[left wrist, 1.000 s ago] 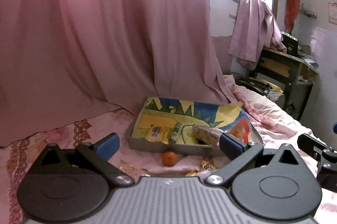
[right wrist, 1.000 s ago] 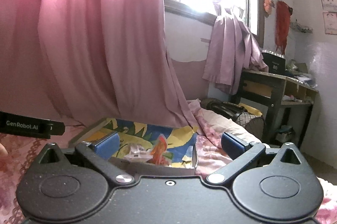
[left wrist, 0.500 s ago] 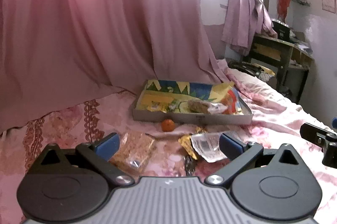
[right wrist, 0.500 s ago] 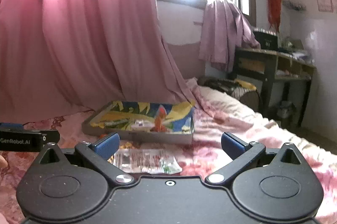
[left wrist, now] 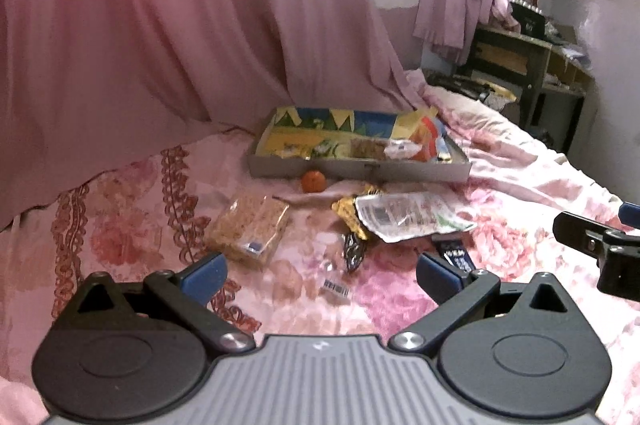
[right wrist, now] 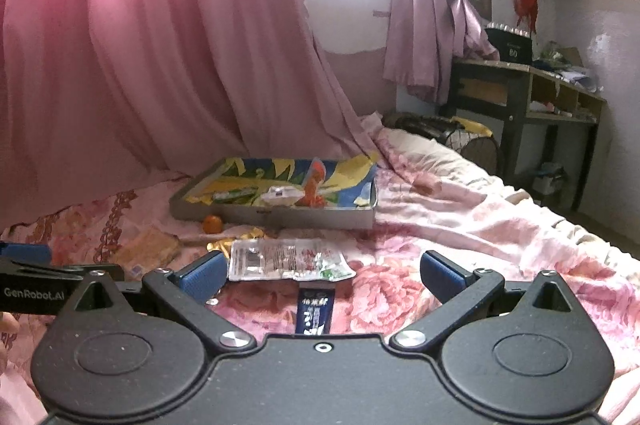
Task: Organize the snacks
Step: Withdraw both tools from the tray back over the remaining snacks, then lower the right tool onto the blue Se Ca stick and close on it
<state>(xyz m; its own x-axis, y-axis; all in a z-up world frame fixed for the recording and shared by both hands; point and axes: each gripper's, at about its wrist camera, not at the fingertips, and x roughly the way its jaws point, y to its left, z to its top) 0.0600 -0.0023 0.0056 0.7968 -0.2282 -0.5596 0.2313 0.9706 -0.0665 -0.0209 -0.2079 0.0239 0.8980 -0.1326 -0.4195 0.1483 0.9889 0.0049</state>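
Both grippers hover over a pink floral bedspread (left wrist: 520, 185); the left gripper (left wrist: 320, 275) and right gripper (right wrist: 320, 275) are spread wide, grasping nothing. Near them lie loose snacks: a cracker pack (left wrist: 250, 227) at left, a clear wrapper (right wrist: 286, 259) in the middle, a small orange (left wrist: 313, 181) farther back; beyond it sits a colourful tray (left wrist: 360, 171) holding more snacks.

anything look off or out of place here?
Yes: several snacks lie loose on the bedspread outside the tray: an orange, a cracker pack, a crumpled white wrapper overlapping a gold one, and a blue bar.
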